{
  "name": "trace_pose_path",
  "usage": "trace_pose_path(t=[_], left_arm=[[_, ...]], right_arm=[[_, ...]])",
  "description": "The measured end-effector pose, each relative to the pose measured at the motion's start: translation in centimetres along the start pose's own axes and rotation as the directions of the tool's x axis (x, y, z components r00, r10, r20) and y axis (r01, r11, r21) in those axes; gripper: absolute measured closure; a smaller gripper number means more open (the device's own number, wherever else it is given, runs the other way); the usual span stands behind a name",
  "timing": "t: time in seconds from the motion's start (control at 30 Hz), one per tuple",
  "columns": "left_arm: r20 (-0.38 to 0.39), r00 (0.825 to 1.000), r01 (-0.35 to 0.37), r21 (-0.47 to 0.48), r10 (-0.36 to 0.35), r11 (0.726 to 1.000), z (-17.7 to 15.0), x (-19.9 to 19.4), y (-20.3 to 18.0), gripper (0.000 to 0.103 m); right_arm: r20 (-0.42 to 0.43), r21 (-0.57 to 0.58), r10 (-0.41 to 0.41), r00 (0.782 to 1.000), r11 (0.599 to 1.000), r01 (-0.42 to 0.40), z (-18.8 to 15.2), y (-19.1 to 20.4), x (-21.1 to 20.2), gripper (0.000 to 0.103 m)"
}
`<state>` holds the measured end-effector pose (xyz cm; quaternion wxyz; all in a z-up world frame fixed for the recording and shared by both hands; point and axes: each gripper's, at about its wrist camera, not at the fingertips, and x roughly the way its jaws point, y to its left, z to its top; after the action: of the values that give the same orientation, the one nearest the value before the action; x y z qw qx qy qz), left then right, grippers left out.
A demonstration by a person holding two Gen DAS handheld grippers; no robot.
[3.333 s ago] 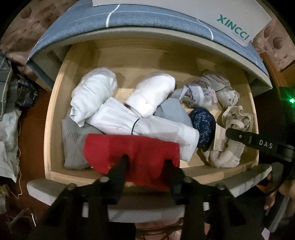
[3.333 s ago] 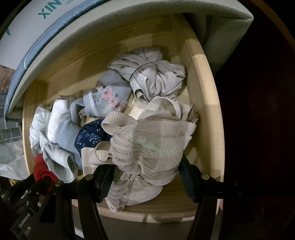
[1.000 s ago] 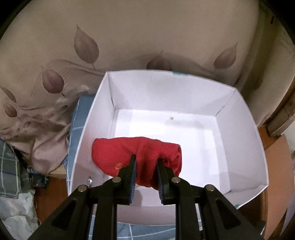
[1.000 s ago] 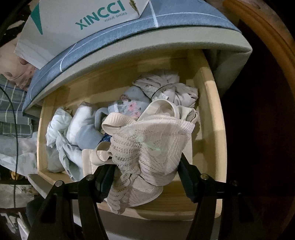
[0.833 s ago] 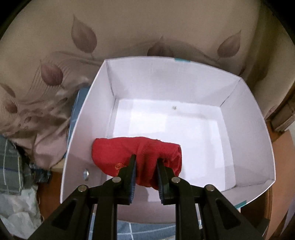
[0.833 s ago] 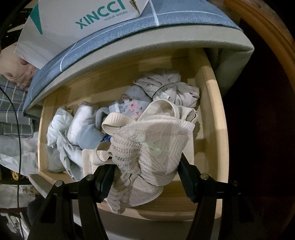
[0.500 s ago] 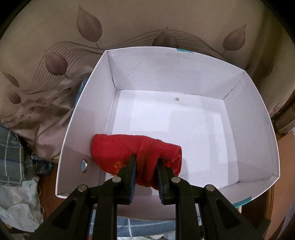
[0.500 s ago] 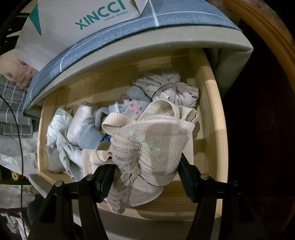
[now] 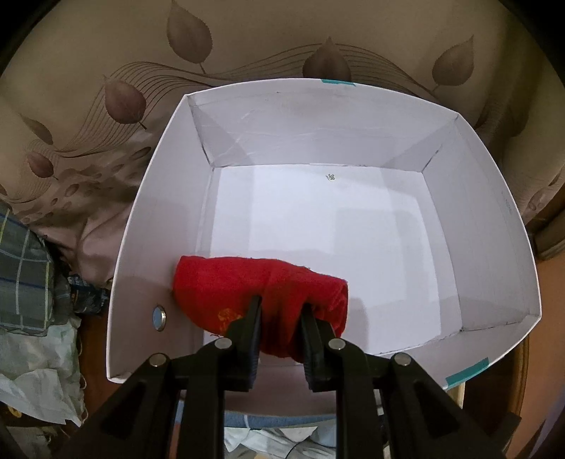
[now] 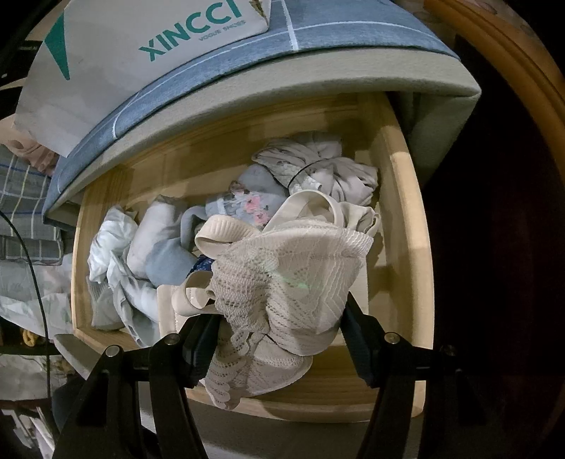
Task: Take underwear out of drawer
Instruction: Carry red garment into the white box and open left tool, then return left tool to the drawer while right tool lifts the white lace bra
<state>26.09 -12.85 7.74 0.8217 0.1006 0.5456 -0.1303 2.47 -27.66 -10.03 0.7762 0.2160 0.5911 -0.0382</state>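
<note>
We saw left tool (image 9: pixel 281 310) pinching soft red underwear (image 9: pixel 261 286) over white cardboard box (image 9: pixel 148 197); right tool (image 10: pixel 282 317) gripped lacy beige bra (image 10: pixel 293 279) above wooden drawer (image 10: pixel 406 212).

Home bedroom, wooden drawer (image 10: pixel 406 226) of underwear (image 10: pixel 159 243), leaf-print bedding (image 9: pixel 106 106)

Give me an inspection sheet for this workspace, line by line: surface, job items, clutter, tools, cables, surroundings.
Surface: blue checked cloth over the cabinet top, a white XINCCI box resting on it.
Job's things: open wooden drawer holding rolled and bundled underwear; red garment held above the empty white box; beige lace garment gripped over the drawer.
Clutter: plaid fabric and crumpled white bags beside the box.
Grippers: left tool shut on the red garment; right tool shut on the lace garment.
Cables: one thin black cable at the left edge.
Surroundings: leaf-print beige fabric; dark area right of the drawer.
</note>
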Motion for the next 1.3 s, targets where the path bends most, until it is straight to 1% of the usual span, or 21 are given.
trace_pose_path(t=[0.07, 0.1, 0.2, 0.3, 0.37, 0.4, 0.5, 0.67, 0.77, 0.8, 0.97, 1.03, 1.1, 1.17, 1.3], left_arm=[[0.005, 1.0, -0.006, -0.002, 0.006, 1.0, 0.1, 0.0, 0.0, 0.082], [0.011, 1.0, -0.015, -0.005, 0.015, 1.0, 0.1, -0.1, 0.0, 0.079], [0.04, 0.999, -0.027, -0.007, 0.027, 1.0, 0.1, -0.5, -0.1, 0.076], [0.046, 0.999, -0.022, -0.007, 0.022, 1.0, 0.2, -0.8, 0.0, 0.068], [0.044, 0.999, -0.001, -0.005, 0.001, 1.0, 0.2, -1.2, 0.1, 0.066], [0.048, 0.999, 0.018, -0.004, -0.017, 1.0, 0.1, -1.6, 0.2, 0.064], [0.068, 0.997, 0.033, 0.014, -0.034, 0.999, -0.2, -3.2, 0.2, 0.062], [0.087, 0.994, 0.069, 0.039, -0.072, 0.997, -1.1, -6.6, 1.1, 0.061], [0.115, 0.991, 0.062, 0.048, -0.068, 0.997, -2.0, -9.0, 1.8, 0.061], [0.129, 0.99, 0.058, 0.055, -0.065, 0.997, -2.4, -9.9, 2.2, 0.061], [0.184, 0.983, -0.019, 0.09, 0.002, 0.996, -5.0, -13.9, 3.9, 0.06], [0.209, 0.977, -0.059, 0.095, 0.038, 0.994, -6.6, -15.0, 4.8, 0.051], [0.226, 0.972, -0.089, 0.086, 0.068, 0.992, -8.2, -15.3, 5.6, 0.048], [0.222, 0.971, -0.106, 0.081, 0.085, 0.991, -10.0, -15.0, 6.4, 0.048], [0.177, 0.978, -0.123, 0.058, 0.111, 0.991, -13.8, -12.5, 6.9, 0.048]], right_arm=[[-0.001, -0.001, -0.001, 1.0, 1.0, 0.001, 0.0, 0.0, 0.1, 0.042], [-0.002, -0.001, -0.002, 1.0, 1.0, 0.002, 0.0, 0.0, 0.1, 0.042], [-0.002, 0.0, -0.006, 1.0, 1.0, 0.006, 0.0, 0.1, 0.1, 0.042], [-0.003, 0.002, -0.007, 1.0, 1.0, 0.007, 0.0, 0.1, 0.1, 0.042], [-0.004, 0.001, -0.01, 1.0, 1.0, 0.01, 0.0, 0.1, 0.1, 0.042], [-0.004, 0.001, -0.012, 1.0, 1.0, 0.012, 0.0, 0.1, 0.1, 0.042], [-0.001, 0.003, -0.016, 1.0, 1.0, 0.016, 0.0, 0.1, 0.2, 0.043], [0.022, 0.007, -0.026, 0.999, 1.0, 0.026, -0.2, 0.2, -0.2, 0.043], [0.039, 0.013, -0.019, 0.999, 1.0, 0.018, -0.2, 0.0, -0.6, 0.043], [0.045, 0.016, -0.024, 0.999, 1.0, 0.023, -0.2, 0.0, -0.7, 0.043], [0.085, 0.019, -0.02, 0.996, 1.0, 0.019, -0.3, -0.1, -1.6, 0.043], [0.101, 0.013, -0.024, 0.995, 1.0, 0.023, -0.4, 0.0, -2.0, 0.043], [0.117, 0.0, -0.031, 0.993, 0.999, 0.032, -0.3, 0.3, -2.6, 0.043], [0.126, -0.01, -0.026, 0.992, 1.0, 0.027, -0.1, 0.5, -3.2, 0.043], [0.134, -0.031, -0.017, 0.991, 0.999, 0.021, 0.3, 1.0, -5.1, 0.043]])
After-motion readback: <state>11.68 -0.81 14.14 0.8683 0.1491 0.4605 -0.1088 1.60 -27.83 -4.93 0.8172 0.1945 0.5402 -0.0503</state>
